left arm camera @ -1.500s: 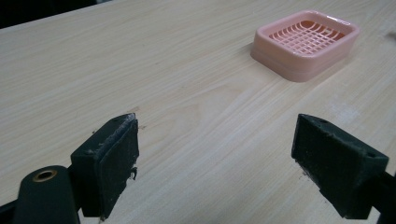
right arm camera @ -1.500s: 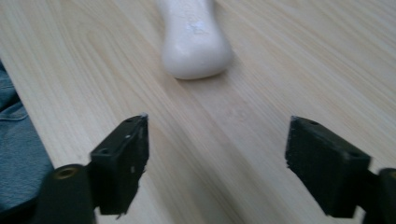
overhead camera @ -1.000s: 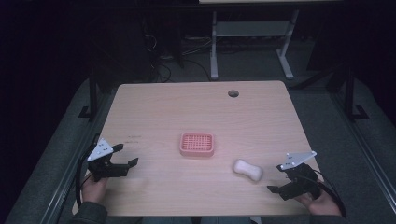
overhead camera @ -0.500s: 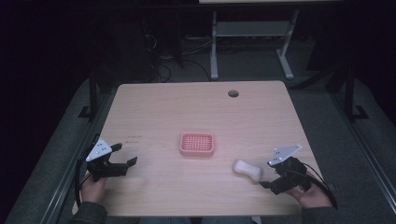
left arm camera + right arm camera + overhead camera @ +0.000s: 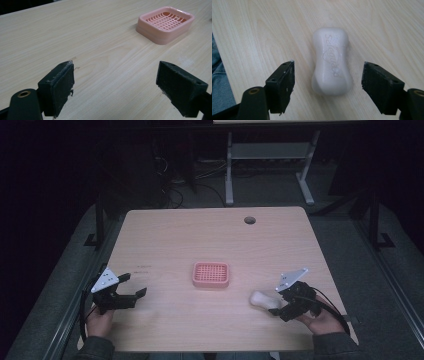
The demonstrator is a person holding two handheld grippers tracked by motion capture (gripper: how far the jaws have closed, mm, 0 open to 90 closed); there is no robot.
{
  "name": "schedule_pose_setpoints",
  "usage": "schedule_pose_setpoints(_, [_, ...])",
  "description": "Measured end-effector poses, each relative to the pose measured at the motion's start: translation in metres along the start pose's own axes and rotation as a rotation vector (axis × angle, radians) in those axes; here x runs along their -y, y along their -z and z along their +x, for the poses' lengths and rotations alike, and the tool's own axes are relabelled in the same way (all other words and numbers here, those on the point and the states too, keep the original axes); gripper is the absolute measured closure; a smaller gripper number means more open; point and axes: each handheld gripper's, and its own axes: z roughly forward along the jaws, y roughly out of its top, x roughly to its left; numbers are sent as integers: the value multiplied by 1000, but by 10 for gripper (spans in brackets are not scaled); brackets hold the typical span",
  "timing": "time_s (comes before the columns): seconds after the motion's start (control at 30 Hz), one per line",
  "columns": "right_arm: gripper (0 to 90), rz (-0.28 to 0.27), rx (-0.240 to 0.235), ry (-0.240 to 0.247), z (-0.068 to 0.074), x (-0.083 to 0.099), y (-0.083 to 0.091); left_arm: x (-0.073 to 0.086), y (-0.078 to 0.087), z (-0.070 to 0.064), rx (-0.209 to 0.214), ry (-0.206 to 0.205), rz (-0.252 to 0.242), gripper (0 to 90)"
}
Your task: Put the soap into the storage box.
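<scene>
A white soap bar (image 5: pixel 262 299) lies on the wooden table (image 5: pixel 200 235), right of centre near the front. My right gripper (image 5: pixel 276 302) is open, and its jaws stand on either side of the bar's near end without touching it. In the right gripper view the soap bar (image 5: pixel 331 61) has embossed lettering and lies lengthwise between the open right gripper (image 5: pixel 329 86). A pink slatted soap dish (image 5: pixel 211 274) sits empty at the table's middle. My left gripper (image 5: pixel 133 285) rests open at the front left, holding nothing. The left gripper (image 5: pixel 117 82) view shows the soap dish (image 5: pixel 165 24) far ahead to the right.
A round cable hole (image 5: pixel 249 220) is in the table near the back edge. Beyond the table stand a white frame's legs (image 5: pixel 230 175) and cables on a dark floor. The person's trouser leg (image 5: pixel 218 75) shows past the table's front edge.
My right gripper has moved left toward the soap bar, and its open jaws now straddle the bar's near end. The left gripper has stayed put.
</scene>
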Motion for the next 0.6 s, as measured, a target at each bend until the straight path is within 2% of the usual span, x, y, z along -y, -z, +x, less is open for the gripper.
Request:
schedule_pose_setpoints(0.23, [280,16,-11,22,-1,-11,-11,0,0,0,1,-3,3,144])
schedule_pose_setpoints(0.33, [291,17,-17,11,-4,-13,-17,0,1,0,3,-12,6,144])
schedule_pose_setpoints(0.5, [298,11,-18,0,-7,-12,-26,0,-1,0,5,-3,1,144])
schedule_pose_setpoints(0.6, [302,27,-11,-2,-7,-13,-33,0,-1,0,6,-4,0,144])
